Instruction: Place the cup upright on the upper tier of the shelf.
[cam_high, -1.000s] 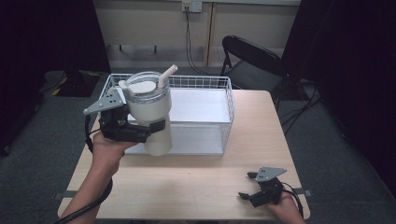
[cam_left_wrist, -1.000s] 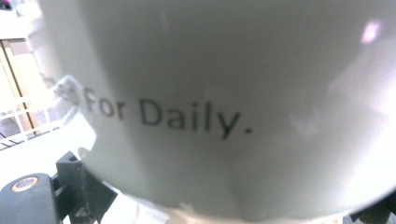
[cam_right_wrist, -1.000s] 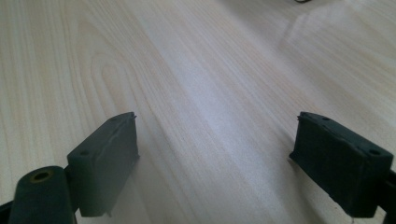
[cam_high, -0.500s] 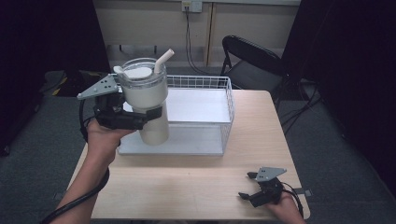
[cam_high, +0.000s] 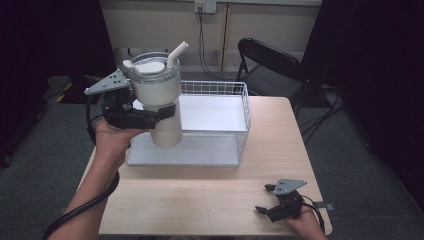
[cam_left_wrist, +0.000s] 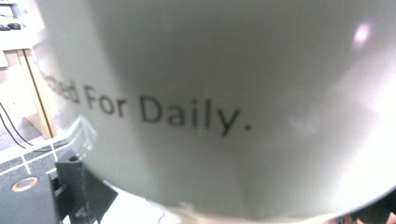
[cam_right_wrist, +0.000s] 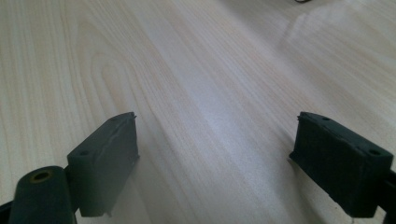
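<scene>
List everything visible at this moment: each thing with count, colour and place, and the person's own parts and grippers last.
Cream tumbler with clear lid and straw: one, cream, held up over the near left corner of the basket; grey print reads "For Daily."
White wire basket: one, white, on the far half of the table.
Light wooden table: one, pale wood.
Black folding chair: one, black, behind the table.
Left gripper: one, black with grey plate, jaws shut on the tumbler.
Right gripper: one, black with grey plate, resting at the near right of the table, jaws open.
Left hand: one, holding the left gripper.
</scene>
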